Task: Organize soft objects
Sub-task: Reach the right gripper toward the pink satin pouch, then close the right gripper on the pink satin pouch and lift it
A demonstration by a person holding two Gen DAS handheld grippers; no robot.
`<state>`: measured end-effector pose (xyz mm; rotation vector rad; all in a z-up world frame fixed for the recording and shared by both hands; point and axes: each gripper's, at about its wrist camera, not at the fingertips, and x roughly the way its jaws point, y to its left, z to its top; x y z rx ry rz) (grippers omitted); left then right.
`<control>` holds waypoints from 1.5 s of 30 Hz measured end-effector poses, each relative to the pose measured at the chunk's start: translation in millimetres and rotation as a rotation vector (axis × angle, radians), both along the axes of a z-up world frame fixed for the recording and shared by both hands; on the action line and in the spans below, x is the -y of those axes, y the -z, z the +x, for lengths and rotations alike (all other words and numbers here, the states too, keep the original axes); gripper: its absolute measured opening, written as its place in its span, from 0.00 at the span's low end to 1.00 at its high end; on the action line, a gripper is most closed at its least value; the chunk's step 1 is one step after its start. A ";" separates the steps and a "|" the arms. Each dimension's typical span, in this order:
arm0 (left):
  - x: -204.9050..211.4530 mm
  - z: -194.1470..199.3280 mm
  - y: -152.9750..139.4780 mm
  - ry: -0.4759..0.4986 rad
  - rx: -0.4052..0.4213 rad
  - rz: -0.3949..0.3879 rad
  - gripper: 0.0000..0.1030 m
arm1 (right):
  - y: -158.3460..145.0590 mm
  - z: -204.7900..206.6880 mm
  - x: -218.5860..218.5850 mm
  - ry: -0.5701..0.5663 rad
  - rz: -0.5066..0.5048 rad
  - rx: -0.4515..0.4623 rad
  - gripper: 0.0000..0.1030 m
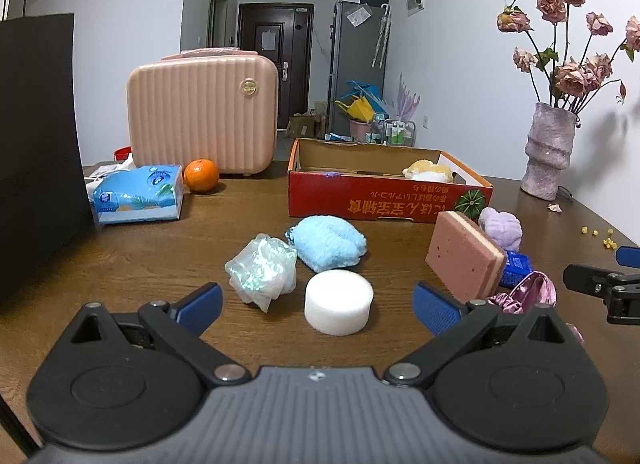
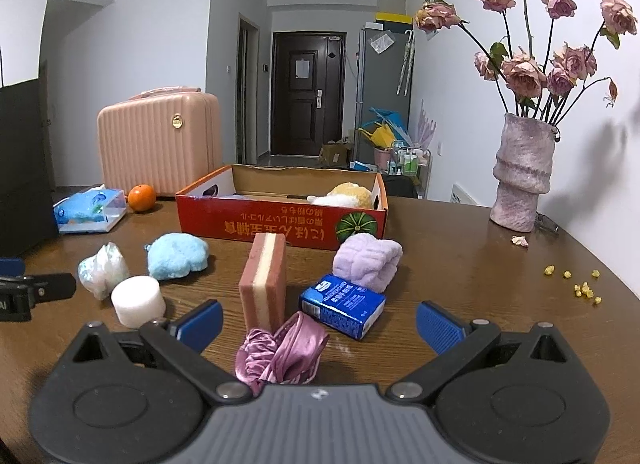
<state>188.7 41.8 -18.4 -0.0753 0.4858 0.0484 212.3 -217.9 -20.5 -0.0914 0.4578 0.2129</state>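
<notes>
My left gripper (image 1: 318, 310) is open, low over the table, with a white foam cylinder (image 1: 339, 301) just ahead between its blue pads. Beyond it lie an iridescent plastic bundle (image 1: 262, 270) and a fluffy blue cloth (image 1: 328, 241). A pink sponge block (image 1: 466, 254) stands on end to the right. My right gripper (image 2: 319, 326) is open too, with a purple satin scrunchie (image 2: 282, 348) between its fingers. Ahead are the pink sponge block (image 2: 264, 278), a blue tissue pack (image 2: 343, 306) and a lilac towel roll (image 2: 368, 260). The red cardboard box (image 2: 280, 224) holds a yellow plush toy (image 2: 350, 194).
A pink ribbed case (image 1: 202, 118), an orange (image 1: 201, 175) and a blue tissue packet (image 1: 138, 194) sit at the back left. A dark bag (image 1: 36, 144) fills the left edge. A vase of dried roses (image 2: 522, 172) stands at the right, with yellow crumbs (image 2: 580, 286) near it.
</notes>
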 end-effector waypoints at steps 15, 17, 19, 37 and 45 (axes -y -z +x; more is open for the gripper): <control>-7.7 9.5 11.9 -0.017 -0.044 -0.015 1.00 | 31.8 38.9 -24.6 -0.045 -0.122 -0.162 0.99; -7.6 10.7 13.5 -0.020 -0.050 -0.014 1.00 | 39.1 43.7 -27.3 -0.061 -0.132 -0.196 0.96; -6.8 12.6 15.3 -0.021 -0.059 -0.010 1.00 | 45.5 48.3 -28.5 -0.079 -0.134 -0.230 0.92; -0.7 27.9 31.9 -0.033 -0.140 0.020 1.00 | 63.7 59.8 -17.5 -0.146 -0.037 -0.293 0.38; -1.3 28.5 32.7 -0.036 -0.142 0.017 1.00 | 55.6 55.9 -6.8 -0.107 0.014 -0.237 0.32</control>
